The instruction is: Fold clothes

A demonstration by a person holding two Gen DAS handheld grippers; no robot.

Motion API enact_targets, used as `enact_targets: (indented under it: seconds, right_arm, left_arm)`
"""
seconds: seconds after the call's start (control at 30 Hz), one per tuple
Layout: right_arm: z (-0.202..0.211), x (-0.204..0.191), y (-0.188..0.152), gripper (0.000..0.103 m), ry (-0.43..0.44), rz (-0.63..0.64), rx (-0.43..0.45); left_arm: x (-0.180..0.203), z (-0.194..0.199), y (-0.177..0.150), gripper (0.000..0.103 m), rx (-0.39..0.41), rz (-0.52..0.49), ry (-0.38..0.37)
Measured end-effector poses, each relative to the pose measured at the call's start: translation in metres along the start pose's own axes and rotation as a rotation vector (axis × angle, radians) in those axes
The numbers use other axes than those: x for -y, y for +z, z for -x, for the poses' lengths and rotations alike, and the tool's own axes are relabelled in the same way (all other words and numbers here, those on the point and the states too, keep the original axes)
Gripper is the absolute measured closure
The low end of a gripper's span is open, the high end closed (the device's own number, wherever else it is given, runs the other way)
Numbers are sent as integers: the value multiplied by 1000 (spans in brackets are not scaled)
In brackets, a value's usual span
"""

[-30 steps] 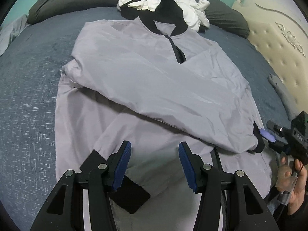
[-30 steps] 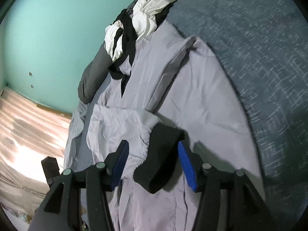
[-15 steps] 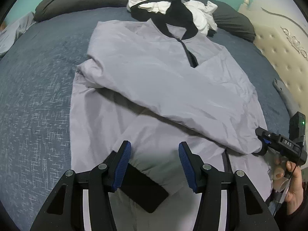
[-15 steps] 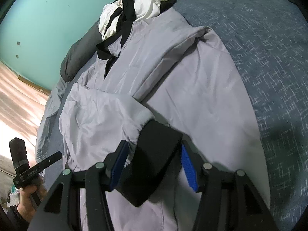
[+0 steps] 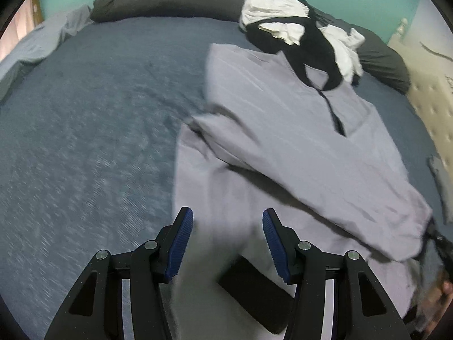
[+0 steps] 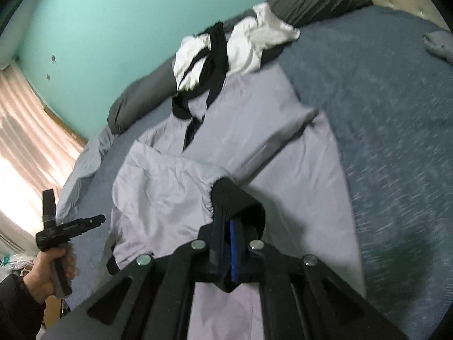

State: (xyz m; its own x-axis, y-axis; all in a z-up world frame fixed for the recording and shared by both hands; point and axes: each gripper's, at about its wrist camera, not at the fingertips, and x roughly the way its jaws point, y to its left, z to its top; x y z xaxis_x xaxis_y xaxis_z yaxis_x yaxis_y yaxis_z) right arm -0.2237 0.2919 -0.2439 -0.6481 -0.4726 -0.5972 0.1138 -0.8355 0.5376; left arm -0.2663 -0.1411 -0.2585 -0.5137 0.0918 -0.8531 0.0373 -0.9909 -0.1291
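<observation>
The right claw (image 6: 226, 243) is clenched on the black cuff (image 6: 226, 198) of the grey jacket (image 5: 283, 147); the left claw (image 5: 225, 243), released, hovers at the jacket's 6 o'clock edge.

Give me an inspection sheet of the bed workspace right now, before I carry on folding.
Surface: blue-grey bedspread, bare on one side of the jacket.
Job's things: light grey jacket with black collar and cuffs lies spread out, one sleeve folded across its front; black sleeve cuff is pinched.
Clutter: heap of white and black clothes beyond the collar; long dark grey pillow; small grey cloth near the edge.
Grippers: left gripper open over the hem; right gripper shut on the cuff.
Cables: nothing seen.
Surroundings: teal wall, cream tufted headboard, pale curtain.
</observation>
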Motion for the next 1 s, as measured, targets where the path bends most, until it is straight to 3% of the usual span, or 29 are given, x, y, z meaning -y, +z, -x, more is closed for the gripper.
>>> enact_targets:
  seconds: [0.23, 0.37, 0.53, 0.8, 0.83, 0.93, 1.0]
  right_arm:
    - [8, 10, -7, 100, 16, -34, -17]
    - [6, 16, -8, 100, 13, -41, -22]
    - [-2, 22, -10, 100, 9, -58, -44]
    - [-6, 21, -12, 100, 3, -48, -56]
    - [-7, 21, -12, 100, 2, -47, -57]
    - [-10, 21, -13, 100, -4, -44, -64]
    - [-11, 22, -14, 100, -2, -48, -68]
  left_arm:
    - [0, -20, 25, 48, 6, -120, 114]
    - [0, -34, 34, 55, -1, -192, 168]
    - [1, -51, 45, 56, -9, -283, 234]
    - [-8, -63, 55, 57, 13, -294, 214]
    - [-7, -63, 56, 59, 12, -295, 208]
    - [-5, -65, 56, 80, 7, -302, 197]
    - [-5, -65, 55, 99, 8, -302, 187]
